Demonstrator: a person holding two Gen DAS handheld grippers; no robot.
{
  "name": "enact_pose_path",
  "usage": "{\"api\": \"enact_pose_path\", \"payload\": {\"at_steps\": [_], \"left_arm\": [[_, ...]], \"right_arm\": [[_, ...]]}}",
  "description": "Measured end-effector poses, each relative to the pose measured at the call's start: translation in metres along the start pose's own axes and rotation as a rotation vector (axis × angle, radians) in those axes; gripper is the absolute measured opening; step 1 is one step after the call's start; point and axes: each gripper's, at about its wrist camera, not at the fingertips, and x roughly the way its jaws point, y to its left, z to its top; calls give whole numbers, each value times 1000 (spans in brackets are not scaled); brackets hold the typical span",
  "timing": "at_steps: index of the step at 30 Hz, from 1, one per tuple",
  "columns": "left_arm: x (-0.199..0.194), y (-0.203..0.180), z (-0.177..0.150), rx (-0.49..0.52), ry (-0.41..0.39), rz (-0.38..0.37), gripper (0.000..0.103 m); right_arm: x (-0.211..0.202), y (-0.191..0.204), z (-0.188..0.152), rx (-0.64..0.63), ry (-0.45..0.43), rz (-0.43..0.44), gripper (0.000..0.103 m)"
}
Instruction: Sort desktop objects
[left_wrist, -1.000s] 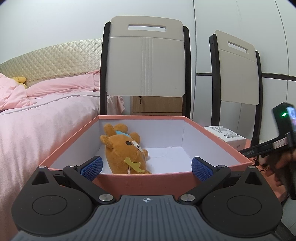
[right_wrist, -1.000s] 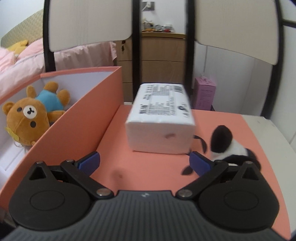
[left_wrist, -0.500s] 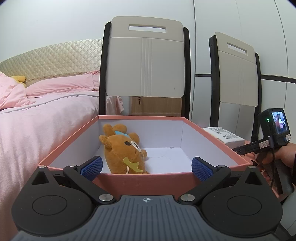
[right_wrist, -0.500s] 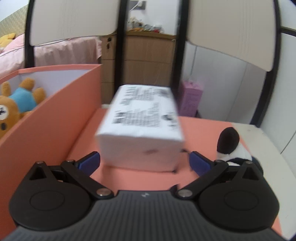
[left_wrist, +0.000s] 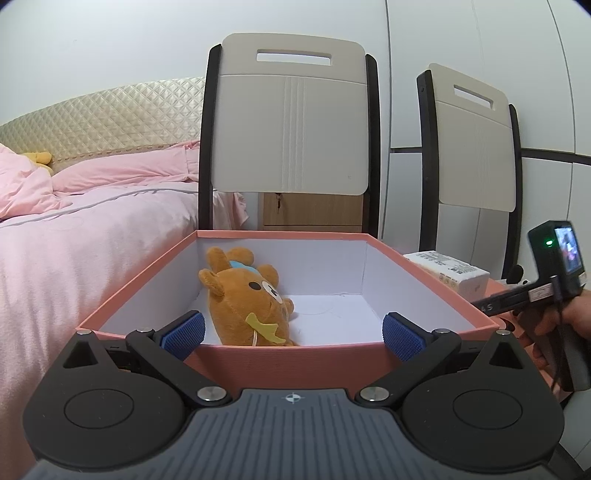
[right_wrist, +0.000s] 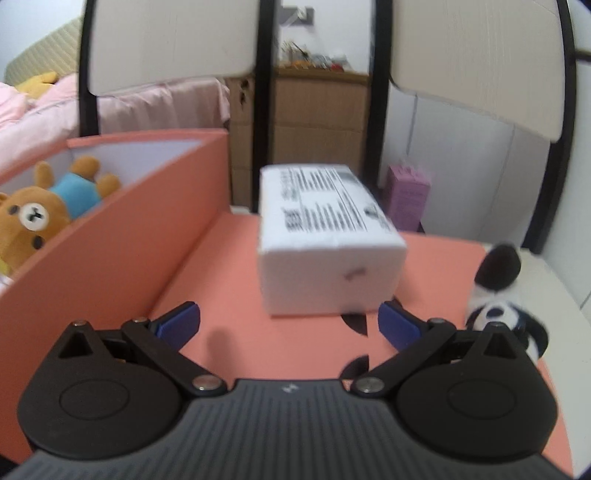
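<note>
A pink open box (left_wrist: 280, 356) with white inside holds a brown teddy bear (left_wrist: 245, 299). My left gripper (left_wrist: 293, 334) is open and empty at the box's near wall. In the right wrist view the box (right_wrist: 122, 229) and bear (right_wrist: 37, 218) are at the left. A white tissue pack (right_wrist: 325, 243) lies on the pink lid (right_wrist: 229, 280), just ahead of my open, empty right gripper (right_wrist: 288, 326). A black-and-white panda toy (right_wrist: 498, 295) lies at the lid's right edge. The pack (left_wrist: 448, 271) also shows in the left wrist view.
Two chairs (left_wrist: 291, 125) stand behind the desk. A pink bed (left_wrist: 74, 229) is at the left. A wooden cabinet (right_wrist: 317, 129) and a purple box (right_wrist: 408, 197) are behind. The right hand-held gripper's body (left_wrist: 554, 295) shows at the right of the left view.
My right gripper drew back and shifted, so the tissue pack now sits ahead and slightly right. The left gripper stayed put.
</note>
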Motion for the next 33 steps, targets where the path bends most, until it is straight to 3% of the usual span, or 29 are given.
{"api": "enact_pose_path", "payload": {"at_steps": [9, 20, 24, 33], "left_arm": [[-1, 1, 0, -3, 1, -6, 103], [-2, 4, 1, -3, 2, -8, 103], [-4, 5, 2, -5, -1, -9, 103], [-3, 8, 3, -19, -1, 0, 103]], "right_arm": [[22, -11, 13, 52, 104, -15, 103], [31, -15, 15, 51, 59, -11, 103], [27, -38, 10, 48, 58, 8, 103], [28, -30, 11, 49, 59, -5, 103]]}}
